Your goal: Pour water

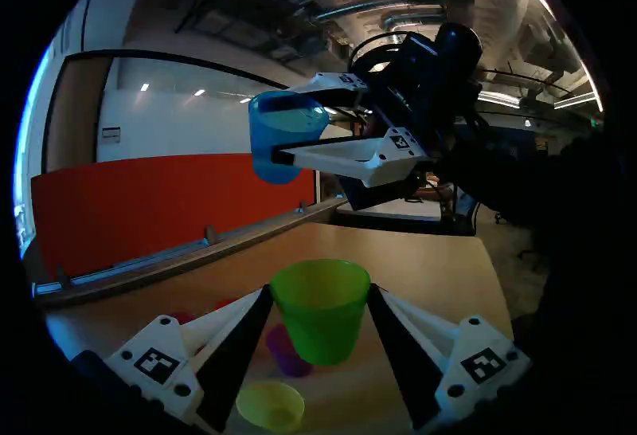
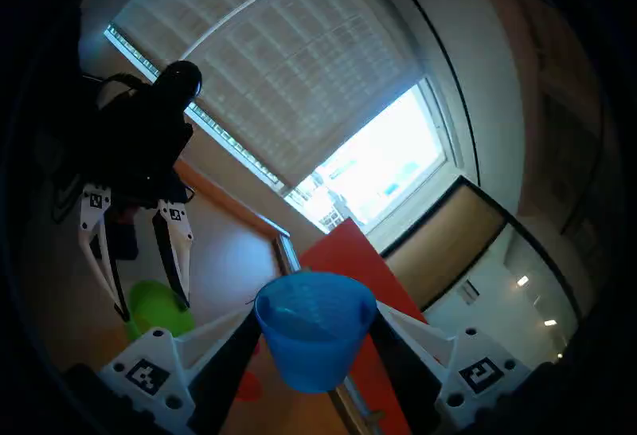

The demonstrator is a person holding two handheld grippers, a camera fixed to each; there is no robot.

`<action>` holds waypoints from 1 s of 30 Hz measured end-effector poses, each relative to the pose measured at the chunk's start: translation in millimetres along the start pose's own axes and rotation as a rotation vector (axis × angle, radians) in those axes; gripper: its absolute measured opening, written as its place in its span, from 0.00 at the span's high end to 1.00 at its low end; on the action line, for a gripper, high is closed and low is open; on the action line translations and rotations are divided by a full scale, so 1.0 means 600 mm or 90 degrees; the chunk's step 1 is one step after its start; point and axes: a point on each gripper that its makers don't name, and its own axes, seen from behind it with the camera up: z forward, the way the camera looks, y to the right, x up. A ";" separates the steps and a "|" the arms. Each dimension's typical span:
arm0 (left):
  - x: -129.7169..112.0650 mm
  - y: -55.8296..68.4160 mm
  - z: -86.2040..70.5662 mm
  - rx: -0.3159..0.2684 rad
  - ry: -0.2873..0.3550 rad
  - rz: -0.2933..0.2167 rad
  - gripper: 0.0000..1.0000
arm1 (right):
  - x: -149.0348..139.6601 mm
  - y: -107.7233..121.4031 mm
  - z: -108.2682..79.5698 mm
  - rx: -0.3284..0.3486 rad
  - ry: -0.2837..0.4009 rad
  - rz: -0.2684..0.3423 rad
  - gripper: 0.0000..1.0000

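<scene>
Left hand-held gripper (image 1: 320,290): the green cup (image 1: 320,319) was pinched between its fingers, above the desk (image 1: 414,260).
Right hand-held gripper (image 2: 314,311): the blue cup (image 2: 314,339) was pinched, raised beyond the left one.
Risk: water would likely be spilled if tipped before the rims were aligned.

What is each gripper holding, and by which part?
The left gripper holds the green cup, fingers on its opposite sides. The right gripper holds the blue cup the same way.
</scene>
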 end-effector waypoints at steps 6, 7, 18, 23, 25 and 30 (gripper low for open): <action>0.003 0.000 0.002 -0.003 0.004 -0.004 0.13 | -0.003 -0.001 0.002 0.002 -0.006 -0.023 0.10; 0.003 0.000 0.002 -0.003 0.004 -0.003 0.13 | -0.003 -0.002 0.002 0.003 -0.007 -0.025 0.10; 0.005 0.004 0.006 -0.007 0.007 -0.004 0.13 | -0.002 0.002 0.003 0.004 -0.011 -0.054 0.10; 0.006 0.004 0.007 -0.007 0.012 -0.008 0.13 | -0.001 0.001 0.004 0.007 -0.014 -0.070 0.10; 0.007 0.003 0.007 -0.007 0.013 -0.009 0.13 | -0.001 0.000 0.004 0.008 -0.016 -0.077 0.10; 0.008 0.003 0.009 -0.008 0.014 -0.008 0.13 | -0.001 -0.003 0.005 0.011 -0.018 -0.094 0.10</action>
